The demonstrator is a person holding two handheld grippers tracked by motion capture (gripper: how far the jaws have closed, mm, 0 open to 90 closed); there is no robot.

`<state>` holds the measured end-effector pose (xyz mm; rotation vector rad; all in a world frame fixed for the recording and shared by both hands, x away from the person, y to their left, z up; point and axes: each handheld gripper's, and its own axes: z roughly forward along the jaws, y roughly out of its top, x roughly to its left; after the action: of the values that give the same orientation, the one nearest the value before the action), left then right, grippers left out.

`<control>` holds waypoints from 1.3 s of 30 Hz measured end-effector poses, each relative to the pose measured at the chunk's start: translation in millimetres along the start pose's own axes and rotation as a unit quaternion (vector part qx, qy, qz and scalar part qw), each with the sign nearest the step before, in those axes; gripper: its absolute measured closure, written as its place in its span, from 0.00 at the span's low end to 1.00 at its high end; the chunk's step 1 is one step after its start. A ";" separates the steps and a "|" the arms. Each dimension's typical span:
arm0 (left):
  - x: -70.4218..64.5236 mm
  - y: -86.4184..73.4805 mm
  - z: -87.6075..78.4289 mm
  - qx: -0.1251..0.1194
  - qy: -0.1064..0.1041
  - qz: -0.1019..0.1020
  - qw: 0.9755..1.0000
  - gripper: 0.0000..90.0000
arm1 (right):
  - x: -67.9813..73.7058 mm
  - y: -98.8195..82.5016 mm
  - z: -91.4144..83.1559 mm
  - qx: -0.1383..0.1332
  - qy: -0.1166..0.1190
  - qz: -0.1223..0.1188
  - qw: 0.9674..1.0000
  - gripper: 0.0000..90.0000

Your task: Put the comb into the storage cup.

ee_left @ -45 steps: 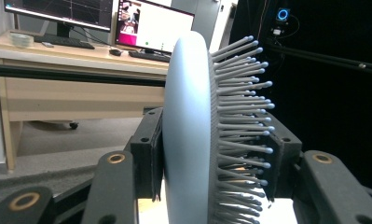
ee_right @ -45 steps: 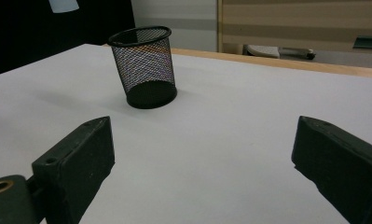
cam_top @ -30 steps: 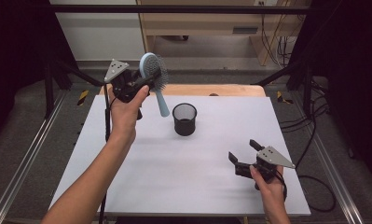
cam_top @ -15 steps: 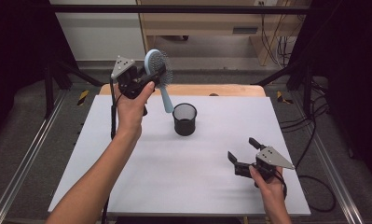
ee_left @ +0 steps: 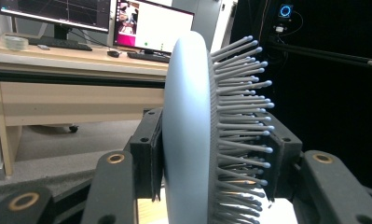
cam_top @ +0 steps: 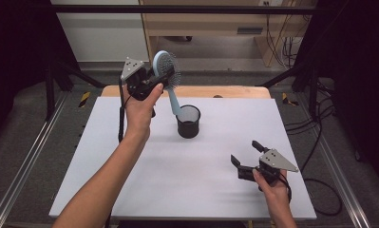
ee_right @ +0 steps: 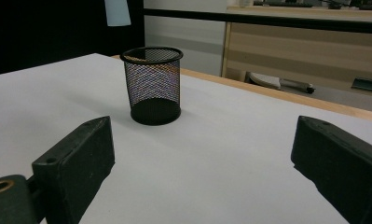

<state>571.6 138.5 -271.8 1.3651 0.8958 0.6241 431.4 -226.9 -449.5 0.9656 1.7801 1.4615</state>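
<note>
My left gripper is raised above the back left of the white table and is shut on the head of a light blue hairbrush. The brush's handle slants down to the right, and its tip hangs just over the rim of a black mesh cup. In the left gripper view both pads clamp the brush head, bristles to the right. My right gripper rests low at the front right, open with nothing between its fingers. It faces the cup, with the handle tip above.
A wooden strip borders the table's far edge. Metal rails run along both sides, with black frame posts behind. Cables lie on the floor at the right. A desk with monitors stands beyond the table.
The left hand has carried the brush a little to the right, bringing the handle's tip over the cup. The right gripper has stayed put.
</note>
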 end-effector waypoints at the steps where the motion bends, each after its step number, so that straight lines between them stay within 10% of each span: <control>1: -0.3 -0.5 0.9 0.000 0.000 -0.001 1.000 0.55 | 0.0 0.0 0.0 0.000 0.000 0.000 1.000 0.07; 39: -3.6 -31.7 40.0 0.016 0.002 -0.013 1.000 0.55 | 2.2 0.2 2.3 0.004 0.003 -0.004 1.000 0.07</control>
<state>599.2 109.1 -303.4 1.3798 0.9289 0.5962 432.2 -223.8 -449.8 0.9568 1.7929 1.4552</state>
